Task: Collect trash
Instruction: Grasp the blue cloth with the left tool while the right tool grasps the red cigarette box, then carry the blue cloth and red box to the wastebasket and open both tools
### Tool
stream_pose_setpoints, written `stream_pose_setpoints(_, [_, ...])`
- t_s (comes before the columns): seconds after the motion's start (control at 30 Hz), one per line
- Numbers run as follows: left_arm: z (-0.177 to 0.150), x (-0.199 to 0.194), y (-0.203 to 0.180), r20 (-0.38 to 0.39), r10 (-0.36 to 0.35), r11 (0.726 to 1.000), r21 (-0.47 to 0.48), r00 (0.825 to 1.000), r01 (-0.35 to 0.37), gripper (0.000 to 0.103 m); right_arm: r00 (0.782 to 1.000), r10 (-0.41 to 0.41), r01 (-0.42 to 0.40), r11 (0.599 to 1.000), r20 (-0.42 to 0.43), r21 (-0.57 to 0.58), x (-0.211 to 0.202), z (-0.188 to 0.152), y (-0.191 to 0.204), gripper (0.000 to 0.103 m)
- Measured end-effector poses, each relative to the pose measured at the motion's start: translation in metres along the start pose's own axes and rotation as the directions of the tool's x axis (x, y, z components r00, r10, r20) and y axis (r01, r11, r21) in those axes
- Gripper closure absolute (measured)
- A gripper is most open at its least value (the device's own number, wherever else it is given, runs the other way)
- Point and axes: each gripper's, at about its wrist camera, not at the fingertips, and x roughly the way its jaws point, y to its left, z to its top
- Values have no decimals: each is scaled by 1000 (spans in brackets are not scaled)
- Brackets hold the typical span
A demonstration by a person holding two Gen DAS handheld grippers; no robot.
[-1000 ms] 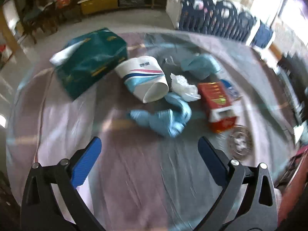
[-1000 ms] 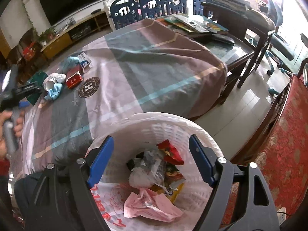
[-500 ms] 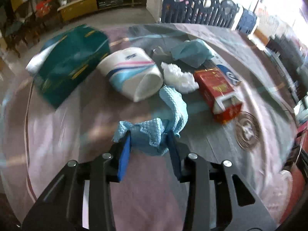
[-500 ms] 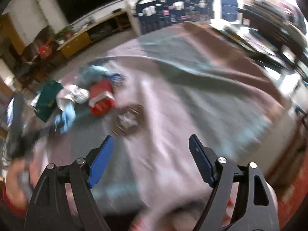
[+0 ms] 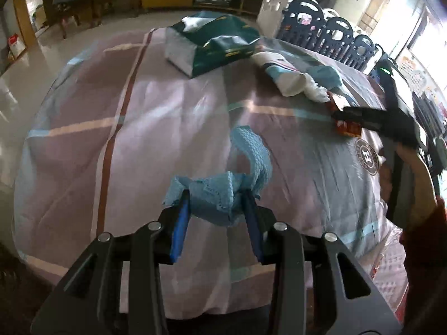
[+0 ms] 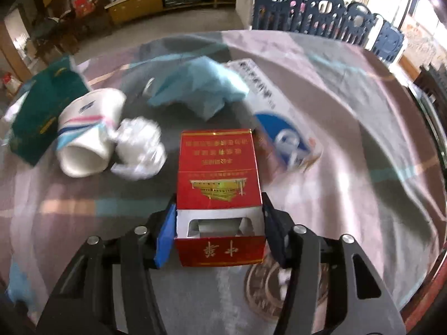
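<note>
Between the blue fingers of my left gripper sits a crumpled light blue cloth, pinched at its bunched middle. One end of the cloth curls up and away from the fingers above the tabletop, which is covered in a pink, grey and mauve plaid fabric.

Farther along that tabletop, in the left view, a dark green tissue box lies near the far edge. To its right a paper cup rests on its side, with a white crumpled tissue touching its open mouth and a blue crumpled sheet just behind.

My right gripper has its fingers closed against both sides of a red cigarette pack. The pack's lid hangs open toward me, showing the silver lining inside. In the left view, this same gripper reaches in from the right edge.

Ahead of the pack, in the right view, the paper cup and tissue lie to the left. The blue sheet lies beyond, and a blue and white wrapper is just to the right. A round emblem printed on the fabric shows under my right fingers.
</note>
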Motion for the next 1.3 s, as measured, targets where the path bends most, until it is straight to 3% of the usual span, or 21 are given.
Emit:
stream_pose_setpoints(0.23, [-8,4,1,-17,-11,1000,-4,1000,11,60,992,121,-123,991,-39,-60,-48,-77,5,45])
stream_pose_setpoints(0.27, [-10,6,1,-23,-13,1000,-1,1000,13,55,990,135,-137,989,-50,-56,-51,-87,4,42])
stream_pose_setpoints(0.33, [-13,9,1,-32,1,1000,7,999,-1,42,991,121,-123,991,-49,-45,-53,-100,2,25])
stream_pose_setpoints(0.4, [-15,11,0,-37,23,1000,16,999,-23,32,996,81,-82,996,-31,-36,-53,-104,2,23])
stream_pose_setpoints(0.5, [-16,11,-2,-39,25,999,39,999,-24,22,993,106,-107,994,-49,-12,-47,-106,5,23])
stream_pose_setpoints(0.6, [-14,11,-7,-24,41,997,62,999,-39,16,996,74,-76,997,-57,-30,-42,-106,13,24])
stream_pose_setpoints(0.67, [-10,18,-13,-30,41,996,87,999,-38,16,994,84,-86,996,-67,-23,-38,-105,16,42])
stream_pose_setpoints(0.73, [-8,30,-20,-41,68,991,117,997,-63,17,995,77,-78,997,-61,-19,-40,-106,16,45])
stream_pose_setpoints(0.83, [-8,44,-24,-77,89,989,127,993,-78,39,993,110,-109,994,-39,19,-57,-113,9,46])
stream_pose_setpoints(0.87, [-9,46,-23,-87,87,990,119,992,-76,52,994,106,-105,994,-17,19,-68,-116,8,46])
stream_pose_setpoints(0.97, [-10,39,-20,-71,78,993,97,994,-71,64,992,118,-119,992,43,30,-104,-128,2,46])
stream_pose_setpoints(1.13, [-17,-20,-27,19,2,997,82,1000,-3,65,977,136,-143,989,165,37,-179,-152,-5,46])
stream_pose_setpoints(1.3, [-36,-105,-56,151,-51,991,132,987,31,64,955,76,-86,996,288,20,-258,-179,-17,46])
